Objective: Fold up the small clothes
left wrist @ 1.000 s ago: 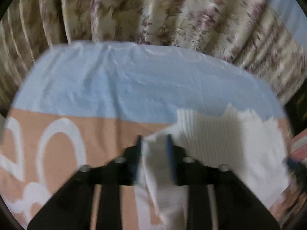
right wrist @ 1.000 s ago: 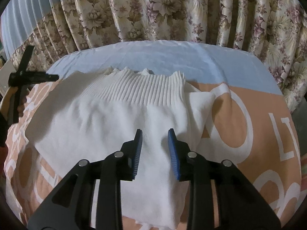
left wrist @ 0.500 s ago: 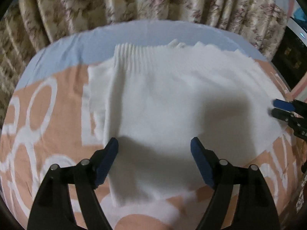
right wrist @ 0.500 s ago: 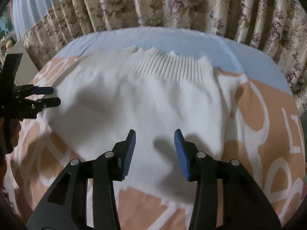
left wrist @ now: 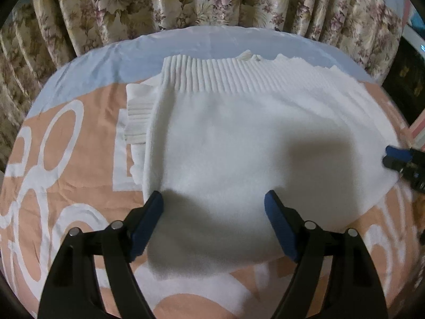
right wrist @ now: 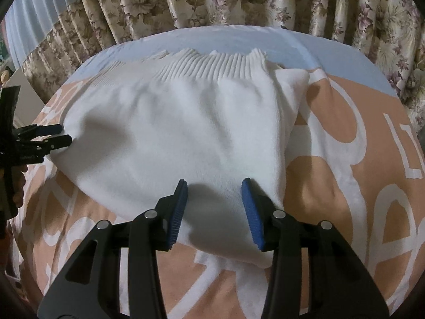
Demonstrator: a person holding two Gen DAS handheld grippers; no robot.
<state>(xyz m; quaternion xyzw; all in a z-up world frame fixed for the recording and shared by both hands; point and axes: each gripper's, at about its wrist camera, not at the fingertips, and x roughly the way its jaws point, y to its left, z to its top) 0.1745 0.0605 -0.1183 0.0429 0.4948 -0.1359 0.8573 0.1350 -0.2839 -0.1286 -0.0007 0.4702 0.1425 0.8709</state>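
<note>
Since a second earlier the left gripper (left wrist: 213,203) had let go of the cloth it was pinching and swung round to face the whole garment, and the right gripper (right wrist: 214,190) had widened as well.

The white knitted garment (left wrist: 239,138) lay flat on the peach and blue bedsheet (left wrist: 79,159), its ribbed band (left wrist: 212,77) at the far edge, toward the floral curtain (left wrist: 186,0). A ribbed cuff (left wrist: 138,111) peeked out from under its left side, so one side looked already folded in.

The step in hand seemed to be taking a fresh hold for the next fold. To do it well, each gripper would want to bite through all the layers at the near edge, at matching points on either side, so the knit lifts evenly and the tucked sleeve does not slide out. The knit was soft and thick, so a shallow bite could catch only the top layer.

The left gripper was spread wide and held nothing; in its own view its blue pads (left wrist: 152,212) stood over the near left part of the garment, whether touching it or just above could not be told. The right gripper was parted more narrowly, also empty, its pads (right wrist: 249,204) over the near right edge. In the left view, its tips (left wrist: 395,158) sat just beside the garment's right edge.
</note>
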